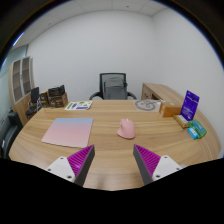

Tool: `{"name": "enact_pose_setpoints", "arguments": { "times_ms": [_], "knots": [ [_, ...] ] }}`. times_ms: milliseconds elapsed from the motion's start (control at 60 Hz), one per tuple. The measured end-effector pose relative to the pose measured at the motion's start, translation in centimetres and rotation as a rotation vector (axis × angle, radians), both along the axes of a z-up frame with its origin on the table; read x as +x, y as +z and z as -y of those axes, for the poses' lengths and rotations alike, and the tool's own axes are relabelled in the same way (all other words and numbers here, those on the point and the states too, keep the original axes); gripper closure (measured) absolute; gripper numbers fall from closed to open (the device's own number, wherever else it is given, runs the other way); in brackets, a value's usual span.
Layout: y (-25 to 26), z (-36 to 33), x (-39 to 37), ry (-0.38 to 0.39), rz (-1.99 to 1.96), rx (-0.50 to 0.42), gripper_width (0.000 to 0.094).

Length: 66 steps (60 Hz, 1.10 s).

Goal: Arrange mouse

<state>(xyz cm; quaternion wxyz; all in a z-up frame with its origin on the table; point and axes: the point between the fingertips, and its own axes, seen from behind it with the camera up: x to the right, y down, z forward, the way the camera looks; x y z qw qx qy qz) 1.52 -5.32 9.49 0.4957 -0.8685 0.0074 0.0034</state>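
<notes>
A pink mouse (126, 129) lies on the wooden table (110, 150), a little to the right of a pink mouse mat (68, 131). My gripper (112, 157) is open and empty, hovering over the table's near part. The mouse is ahead of the fingers, slightly right of their middle and apart from them. The purple pads (82, 160) show on both fingers.
A black office chair (116, 87) stands behind the table. A book (78, 105) and a black item (56, 97) lie at the far left. A round object (147, 104), a wooden box (170, 110), a purple card (190, 104) and a teal item (196, 129) are at the right.
</notes>
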Motion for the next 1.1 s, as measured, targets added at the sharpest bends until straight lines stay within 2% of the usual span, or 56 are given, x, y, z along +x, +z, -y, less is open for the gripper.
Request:
{"name": "enact_pose_setpoints", "arguments": {
  "times_ms": [133,267,533,567,583,600,617,783,883,983,1100],
  "knots": [
    [-3.0,-8.1,1.9,0.016,-0.010,-0.020,0.0122],
    [-4.9,-15.3,4.7,0.022,0.008,0.000,0.0122],
    [-9.4,-21.5,6.7,0.020,-0.014,-0.045,0.0134],
    [-9.8,-21.8,6.7,0.021,-0.017,-0.053,0.0170],
    [-10.2,-22.0,6.5,0.022,-0.017,-0.059,0.0220],
    [-10.1,-21.8,6.9,0.021,-0.020,-0.066,0.0279],
    [-10.0,-21.9,6.8,0.025,-0.023,-0.060,0.0405],
    [-10.3,-21.8,7.2,-0.017,-0.003,-0.076,0.0525],
    [-9.2,-21.4,6.3,-0.021,0.006,-0.092,0.0547],
    [-3.7,-21.7,2.2,0.007,0.016,-0.004,0.0548],
    [0.8,-22.4,-6.6,0.075,-0.013,0.044,0.0549]
  ]
}}
